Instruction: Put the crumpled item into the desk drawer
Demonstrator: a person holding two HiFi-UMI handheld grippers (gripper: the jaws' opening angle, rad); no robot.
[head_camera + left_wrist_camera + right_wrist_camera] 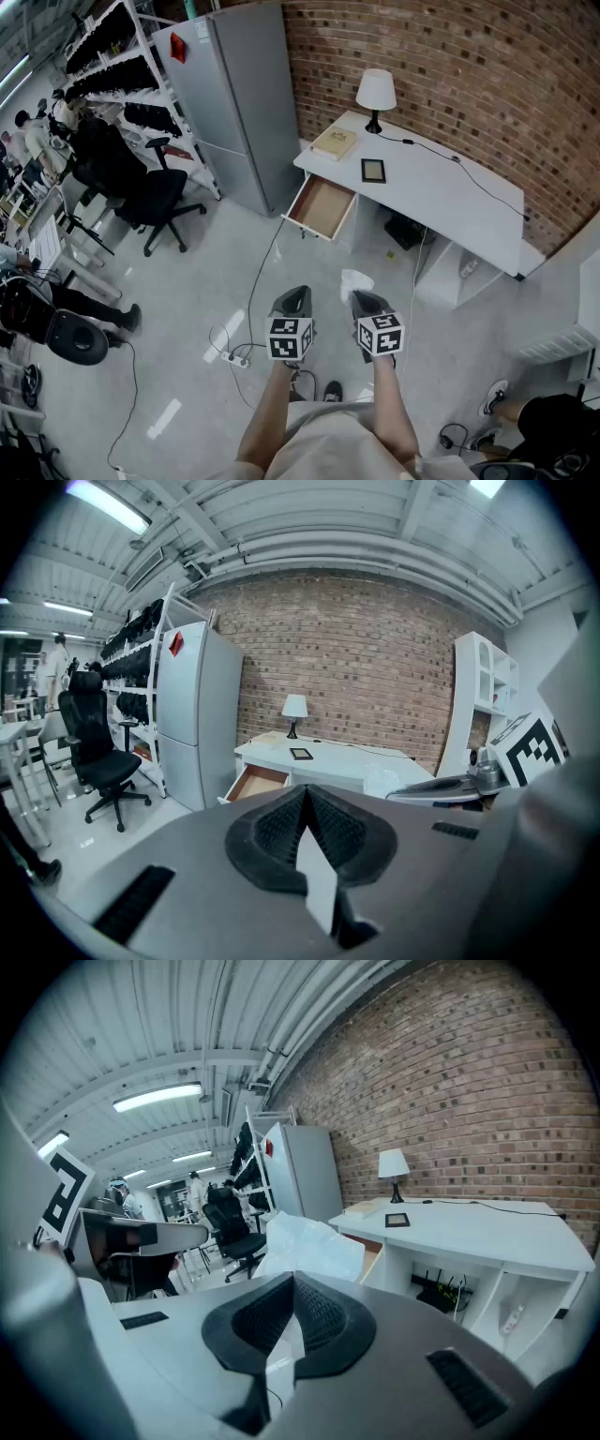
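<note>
A white desk stands against the brick wall, its wooden drawer pulled open at the left end. My right gripper is shut on a crumpled white item, which bulges out past the jaws. It is well short of the desk, over the floor. Beside it, my left gripper is shut with nothing in it. In the left gripper view the drawer shows ahead, with the crumpled item to the right.
On the desk are a lamp, a book and a dark tablet. A grey fridge stands left of the drawer, a black office chair further left. A cable and power strip lie on the floor.
</note>
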